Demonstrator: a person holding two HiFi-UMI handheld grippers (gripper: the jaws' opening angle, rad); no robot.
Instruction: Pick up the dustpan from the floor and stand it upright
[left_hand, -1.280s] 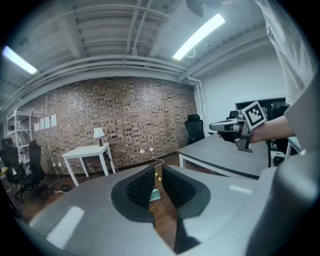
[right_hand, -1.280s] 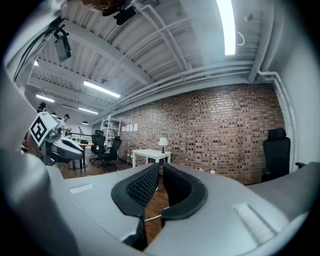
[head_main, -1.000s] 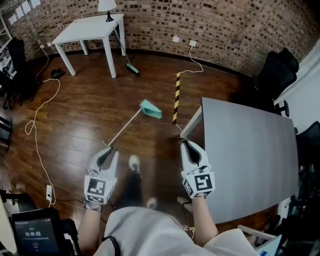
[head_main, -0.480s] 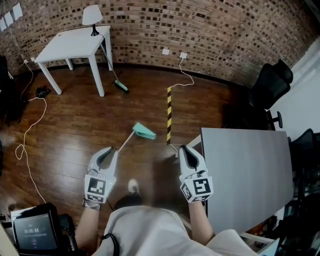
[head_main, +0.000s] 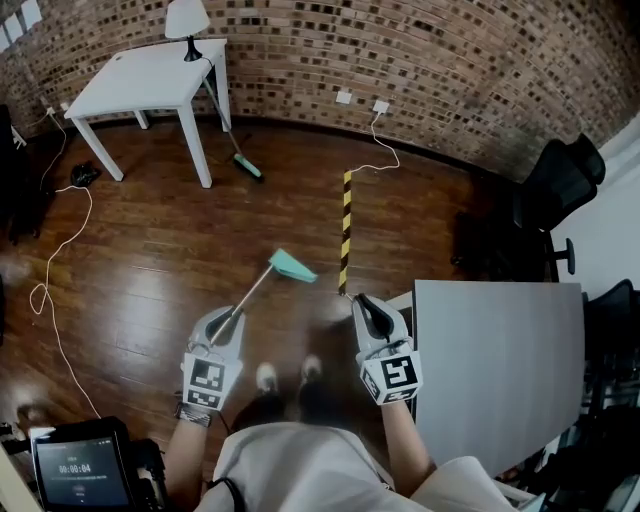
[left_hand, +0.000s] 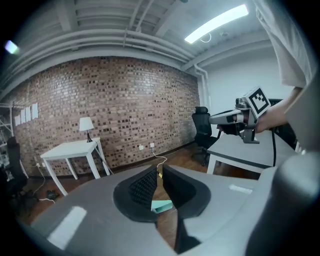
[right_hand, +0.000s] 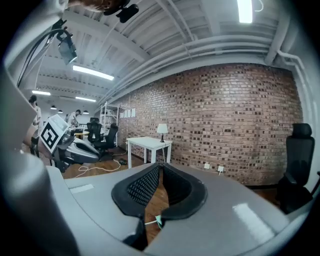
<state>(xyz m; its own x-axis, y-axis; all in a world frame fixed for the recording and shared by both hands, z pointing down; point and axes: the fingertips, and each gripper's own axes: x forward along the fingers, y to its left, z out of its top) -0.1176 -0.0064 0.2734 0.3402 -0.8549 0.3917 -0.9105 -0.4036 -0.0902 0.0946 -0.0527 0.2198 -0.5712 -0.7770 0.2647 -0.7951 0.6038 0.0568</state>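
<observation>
The teal dustpan (head_main: 293, 266) lies on the wooden floor, its long pale handle (head_main: 250, 295) running back toward me and to the left. My left gripper (head_main: 222, 322) hovers over the handle's near end, shut and holding nothing; it hides the handle's tip. My right gripper (head_main: 368, 308) is level with it to the right, shut and empty, beside the grey table's corner. The left gripper view shows the dustpan (left_hand: 162, 205) below its closed jaws. A sliver of the teal dustpan (right_hand: 158, 220) shows low in the right gripper view.
A grey table (head_main: 500, 360) stands close on the right. A yellow-black tape strip (head_main: 346, 230) runs along the floor beside the dustpan. Far left is a white table (head_main: 140, 80) with a lamp (head_main: 186, 20) and a leaning broom (head_main: 235, 150). White cables (head_main: 60, 250) trail left; a black chair (head_main: 555, 185) stands far right.
I have walked forward, and both grippers have come closer to the dustpan. The handle's near end now lies under the left gripper's tip. Neither pair of jaws has changed.
</observation>
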